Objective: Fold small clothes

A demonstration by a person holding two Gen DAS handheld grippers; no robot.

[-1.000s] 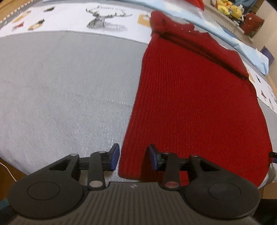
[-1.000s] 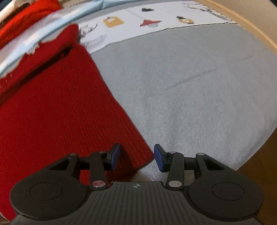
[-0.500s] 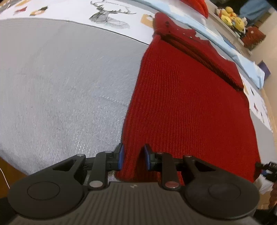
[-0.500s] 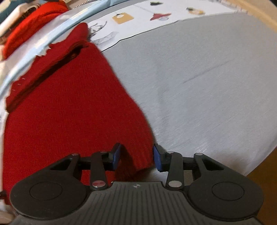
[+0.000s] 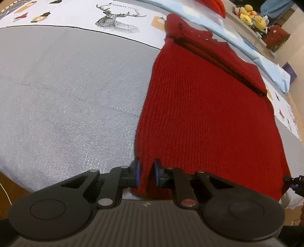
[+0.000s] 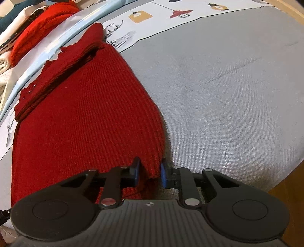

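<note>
A dark red ribbed knit garment [image 5: 205, 114] lies flat on the grey bedcover [image 5: 66, 91], its top part folded down at the far end. My left gripper [image 5: 147, 173] is at the garment's near left corner. Its jaws are closing, and the blue pads [image 5: 137, 173] pinch the hem between them. In the right wrist view the same garment [image 6: 85, 117] fills the left half. My right gripper [image 6: 149, 172] is at the near right corner; its jaws are closing too, with bunched fabric between the blue pads [image 6: 163, 173].
A white printed sheet [image 5: 114, 17] with a deer drawing and a light blue strip [image 5: 266, 62] lie beyond the garment. Another bright red cloth [image 6: 38, 26] sits on a pile at the far left. The bed's near edge and wooden floor [image 6: 285, 205] are close.
Both grippers' jaws have narrowed from well apart onto the garment's near corners. The hem now bunches up between each pair of pads. Neither hand has shifted much.
</note>
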